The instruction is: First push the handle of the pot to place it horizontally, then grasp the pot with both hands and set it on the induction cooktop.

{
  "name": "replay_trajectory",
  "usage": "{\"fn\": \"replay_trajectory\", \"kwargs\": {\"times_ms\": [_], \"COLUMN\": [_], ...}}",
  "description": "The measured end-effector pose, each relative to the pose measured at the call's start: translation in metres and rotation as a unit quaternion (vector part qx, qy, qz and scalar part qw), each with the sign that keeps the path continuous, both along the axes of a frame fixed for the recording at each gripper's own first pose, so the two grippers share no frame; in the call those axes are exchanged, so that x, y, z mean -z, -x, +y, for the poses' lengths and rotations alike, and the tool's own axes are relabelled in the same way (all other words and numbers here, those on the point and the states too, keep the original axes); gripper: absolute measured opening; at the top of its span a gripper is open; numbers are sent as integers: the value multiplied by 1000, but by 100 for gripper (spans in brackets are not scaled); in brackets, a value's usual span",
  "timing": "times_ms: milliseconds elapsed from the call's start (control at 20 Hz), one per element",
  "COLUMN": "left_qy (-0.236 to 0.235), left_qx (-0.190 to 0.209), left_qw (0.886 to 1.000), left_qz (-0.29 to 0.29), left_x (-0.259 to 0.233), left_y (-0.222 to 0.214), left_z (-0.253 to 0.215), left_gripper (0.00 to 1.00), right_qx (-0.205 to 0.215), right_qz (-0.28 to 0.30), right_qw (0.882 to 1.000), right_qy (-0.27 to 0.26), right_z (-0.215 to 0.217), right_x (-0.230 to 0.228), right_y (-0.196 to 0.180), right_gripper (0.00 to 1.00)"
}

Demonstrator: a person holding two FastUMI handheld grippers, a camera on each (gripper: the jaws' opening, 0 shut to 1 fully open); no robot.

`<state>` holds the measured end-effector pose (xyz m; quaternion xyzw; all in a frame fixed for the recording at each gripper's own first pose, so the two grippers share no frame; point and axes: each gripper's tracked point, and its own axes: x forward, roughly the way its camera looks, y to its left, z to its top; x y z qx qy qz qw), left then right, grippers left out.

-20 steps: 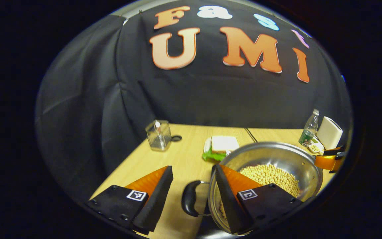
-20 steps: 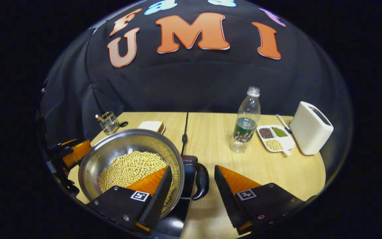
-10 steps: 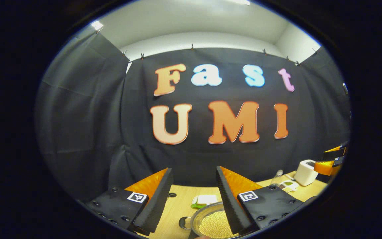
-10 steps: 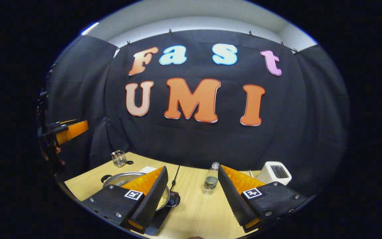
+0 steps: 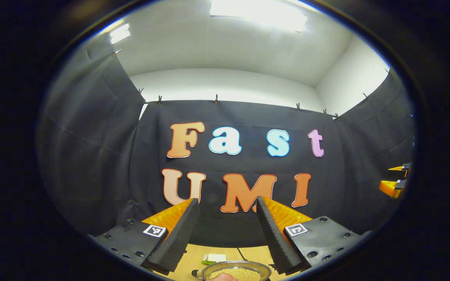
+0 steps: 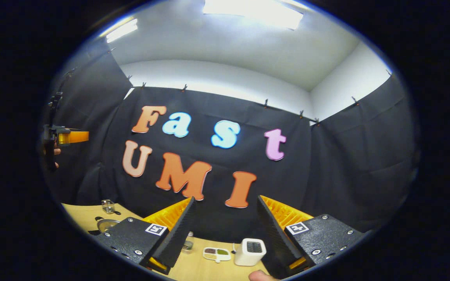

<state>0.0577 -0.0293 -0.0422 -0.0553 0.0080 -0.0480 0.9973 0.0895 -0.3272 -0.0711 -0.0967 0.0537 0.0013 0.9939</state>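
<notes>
We are holding left gripper (image 5: 225,234) and right gripper (image 6: 225,234) high over table (image 6: 193,269), fingers spread, nothing lying between them. Open air is surrounding both; 2 grippers are sitting well apart. Below, pot (image 5: 236,272) is taking up near table edge. Toaster (image 6: 250,251), divided dish (image 6: 216,254) and bottle (image 6: 188,245) are crowding right side. Glass jar (image 6: 108,206) is standing at far-left corner.

Both views look from high up toward the far wall (image 5: 229,117), table (image 6: 205,267) well below.
</notes>
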Motion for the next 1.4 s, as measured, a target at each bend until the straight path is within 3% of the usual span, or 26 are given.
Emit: {"fn": "replay_trajectory", "kwargs": {"times_ms": [200, 450, 650, 900, 1150, 1400], "left_qy": [-15, -18, -24, -41, -55, -58], "left_qx": [19, -21, -56, -65, -85, -81], "left_qw": [1000, 1000, 998, 997, 995, 995], "left_qz": [16, -1, -21, -19, -26, -25], "left_x": [-19, -43, -61, -78, -88, -87], "left_y": [-3, -10, -1, 11, 18, 19], "left_z": [-18, 6, 24, 39, 57, 59], "left_gripper": [94, 94, 95, 98, 97, 98], "right_qx": [8, 12, -4, -30, -46, -37], "right_qz": [-9, -25, -25, -36, -57, -54], "right_qw": [1000, 999, 999, 998, 997, 998], "right_qy": [-13, 15, 27, 42, 6, -8], "right_z": [-11, -17, 5, 36, 54, 51], "right_x": [-20, -30, -31, -36, -51, -48], "right_y": [6, 5, -3, -18, -22, -26], "right_gripper": [97, 95, 95, 95, 95, 95]}}
